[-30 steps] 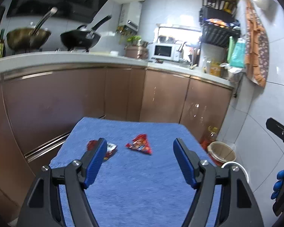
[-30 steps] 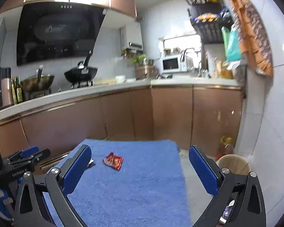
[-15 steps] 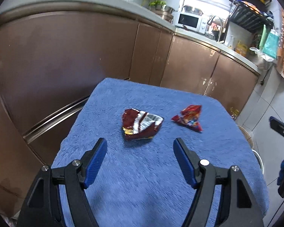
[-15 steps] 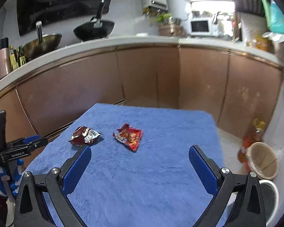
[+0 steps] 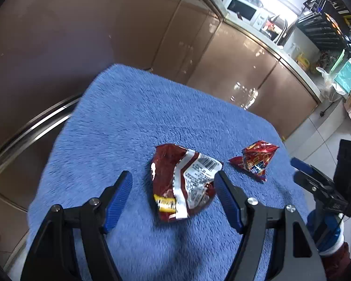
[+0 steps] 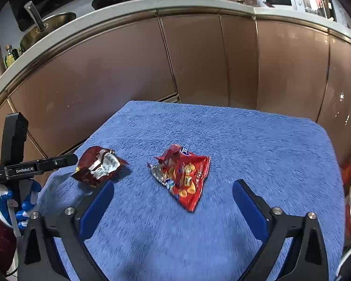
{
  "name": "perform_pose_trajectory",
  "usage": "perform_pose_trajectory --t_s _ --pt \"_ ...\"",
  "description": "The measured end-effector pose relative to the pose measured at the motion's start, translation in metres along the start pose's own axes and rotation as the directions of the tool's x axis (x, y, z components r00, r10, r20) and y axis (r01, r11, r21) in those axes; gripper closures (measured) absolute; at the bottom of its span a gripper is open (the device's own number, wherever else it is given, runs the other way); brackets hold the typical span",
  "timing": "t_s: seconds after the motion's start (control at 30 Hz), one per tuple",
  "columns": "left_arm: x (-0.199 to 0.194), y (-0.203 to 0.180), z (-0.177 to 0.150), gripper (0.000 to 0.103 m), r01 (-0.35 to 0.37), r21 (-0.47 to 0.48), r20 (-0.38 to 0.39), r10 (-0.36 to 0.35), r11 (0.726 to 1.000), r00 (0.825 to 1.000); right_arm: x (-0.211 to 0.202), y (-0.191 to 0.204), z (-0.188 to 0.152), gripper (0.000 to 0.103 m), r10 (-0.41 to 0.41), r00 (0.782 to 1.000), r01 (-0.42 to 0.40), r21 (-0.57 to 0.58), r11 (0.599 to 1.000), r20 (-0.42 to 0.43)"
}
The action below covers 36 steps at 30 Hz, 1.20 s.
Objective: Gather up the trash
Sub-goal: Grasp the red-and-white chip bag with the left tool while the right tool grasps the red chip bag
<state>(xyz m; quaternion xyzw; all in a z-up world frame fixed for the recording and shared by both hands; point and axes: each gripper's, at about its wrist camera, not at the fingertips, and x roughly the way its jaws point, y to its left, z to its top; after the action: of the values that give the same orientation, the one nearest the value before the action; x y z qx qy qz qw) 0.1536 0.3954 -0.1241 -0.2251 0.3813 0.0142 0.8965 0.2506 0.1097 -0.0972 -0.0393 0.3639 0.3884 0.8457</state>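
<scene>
Meanwhile, the left gripper is hovering with its blue-padded jaws spread wide on either side of the crumpled dark-red foil wrapper, gripping nothing. Just beside it on the fluffy blue cloth, the bright red snack packet is lying ahead of the right gripper, likewise gaping wide and empty.

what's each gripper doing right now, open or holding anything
Left gripper: open, holding nothing, fingers either side of the dark red wrapper.
Right gripper: open, holding nothing, bright red snack bag lies ahead between its fingers.
</scene>
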Motion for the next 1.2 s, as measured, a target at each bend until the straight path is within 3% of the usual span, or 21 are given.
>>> perform_pose_trajectory --t_s 0.23,0.4,0.53,0.6,0.87,1.03,1.2 --pt "0.025 0.002 -0.001 0.033 0.065 -0.020 -0.063 -0.066 0.998 0.996 0.037 -0.006 0.003 0.021 0.041 0.998 -0.040 0.008 0.999 -0.052" --pt "0.032 0.001 -0.003 0.033 0.061 -0.004 -0.054 -0.061 0.998 0.997 0.052 -0.006 0.001 0.046 0.054 0.996 -0.054 0.008 0.999 -0.067" --pt "0.036 0.000 -0.006 0.039 0.049 0.007 -0.041 -0.048 0.999 0.998 0.060 -0.007 0.000 0.054 0.067 0.994 -0.066 0.010 0.998 -0.084" --pt "0.037 0.000 -0.007 0.043 0.035 0.025 -0.034 -0.034 0.999 0.999 0.056 -0.008 0.000 0.062 0.077 0.994 -0.077 0.009 0.997 -0.083" --pt "0.037 -0.004 -0.011 0.053 0.010 0.050 -0.010 -0.010 0.999 1.000 0.065 -0.006 0.000 0.080 0.088 0.990 -0.087 0.009 0.996 -0.107" --pt "0.038 -0.007 -0.013 0.066 -0.031 0.071 0.003 0.031 0.997 1.000 0.070 -0.003 0.001 0.086 0.083 0.991 -0.084 -0.001 0.996 -0.109" --pt "0.038 -0.006 -0.012 0.071 -0.047 0.073 0.011 0.046 0.996 0.999 0.071 0.002 0.001 0.090 0.065 0.992 -0.068 -0.022 0.997 -0.111"
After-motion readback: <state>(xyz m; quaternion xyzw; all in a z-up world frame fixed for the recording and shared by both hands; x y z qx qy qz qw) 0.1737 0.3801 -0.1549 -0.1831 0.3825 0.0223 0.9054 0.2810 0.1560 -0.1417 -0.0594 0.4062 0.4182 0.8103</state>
